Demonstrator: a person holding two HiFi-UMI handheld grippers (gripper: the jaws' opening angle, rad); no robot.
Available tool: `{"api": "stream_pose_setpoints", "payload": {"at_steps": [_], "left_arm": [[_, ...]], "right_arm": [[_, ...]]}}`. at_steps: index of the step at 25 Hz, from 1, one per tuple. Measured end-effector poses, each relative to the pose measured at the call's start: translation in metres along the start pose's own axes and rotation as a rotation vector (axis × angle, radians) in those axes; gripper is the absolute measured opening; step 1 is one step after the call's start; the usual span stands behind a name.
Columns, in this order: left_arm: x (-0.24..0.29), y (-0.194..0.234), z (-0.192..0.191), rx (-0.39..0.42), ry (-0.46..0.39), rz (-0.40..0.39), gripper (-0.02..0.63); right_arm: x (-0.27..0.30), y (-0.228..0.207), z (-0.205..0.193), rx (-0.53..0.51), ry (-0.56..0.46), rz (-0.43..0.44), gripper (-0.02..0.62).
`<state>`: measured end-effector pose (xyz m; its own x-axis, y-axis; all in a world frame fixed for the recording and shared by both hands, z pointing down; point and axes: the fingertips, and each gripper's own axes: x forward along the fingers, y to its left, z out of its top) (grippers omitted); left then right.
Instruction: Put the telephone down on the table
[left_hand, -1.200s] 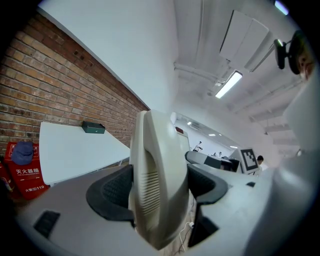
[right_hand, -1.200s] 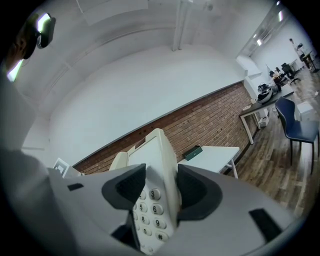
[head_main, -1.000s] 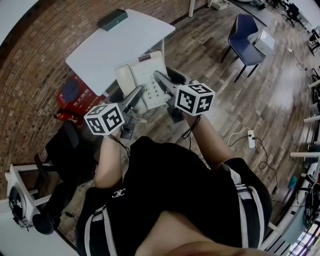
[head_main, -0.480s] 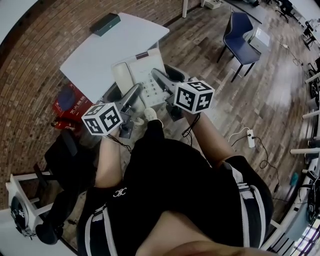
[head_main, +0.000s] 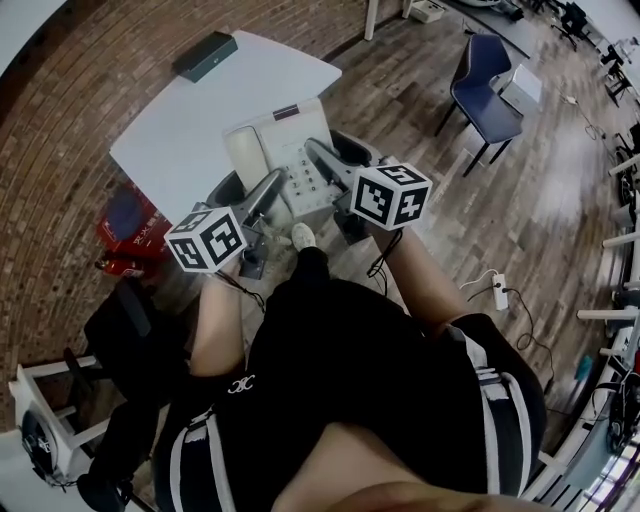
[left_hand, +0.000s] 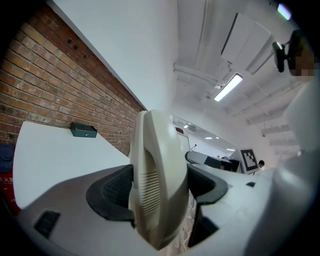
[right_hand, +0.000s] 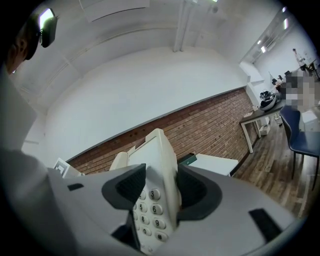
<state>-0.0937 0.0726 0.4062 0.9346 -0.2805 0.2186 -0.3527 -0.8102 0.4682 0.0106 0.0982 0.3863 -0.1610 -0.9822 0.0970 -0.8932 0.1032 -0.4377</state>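
A cream desk telephone (head_main: 283, 155) with a keypad and its handset on the cradle is held in the air just before the white table (head_main: 215, 110). My left gripper (head_main: 270, 190) is shut on the telephone's left edge (left_hand: 157, 185). My right gripper (head_main: 322, 160) is shut on its right side, next to the keypad (right_hand: 150, 210). The telephone overlaps the table's near edge in the head view; whether it touches the tabletop is hidden.
A dark green box (head_main: 204, 55) lies at the table's far corner. A red box (head_main: 128, 215) sits on the floor left of the table. A blue chair (head_main: 487, 88) stands to the right on the wooden floor. A power strip (head_main: 500, 290) lies by my right side.
The view has shifted slightly as the person steps toward the table; a shoe now shows below the telephone. Both grippers still hold the telephone the same way.
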Motion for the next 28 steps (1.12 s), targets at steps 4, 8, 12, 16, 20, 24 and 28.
{"api": "stream_pose_setpoints", "payload": {"at_steps": [4,8,12,16,20,24,28], "left_arm": [[0.034,0.025,0.009,-0.019,0.019,0.0,0.342],[0.067,0.049,0.023,-0.032,0.042,-0.01,0.342],[0.097,0.079,0.043,-0.055,0.052,0.0,0.342],[0.122,0.111,0.066,-0.087,0.056,0.016,0.342],[0.15,0.144,0.088,-0.118,0.07,0.021,0.342],[0.176,0.176,0.111,-0.137,0.071,0.022,0.342],[0.197,0.208,0.13,-0.161,0.06,0.046,0.342]], "right_arm": [[0.032,-0.03,0.005,0.017,0.022,-0.004,0.184],[0.064,-0.057,0.015,0.028,0.035,-0.014,0.184],[0.105,-0.081,0.025,0.044,0.056,-0.022,0.184],[0.148,-0.098,0.038,0.051,0.091,-0.019,0.183],[0.193,-0.117,0.051,0.054,0.121,-0.025,0.183],[0.235,-0.135,0.063,0.051,0.141,-0.024,0.183],[0.279,-0.15,0.071,0.05,0.165,-0.013,0.183]]}}
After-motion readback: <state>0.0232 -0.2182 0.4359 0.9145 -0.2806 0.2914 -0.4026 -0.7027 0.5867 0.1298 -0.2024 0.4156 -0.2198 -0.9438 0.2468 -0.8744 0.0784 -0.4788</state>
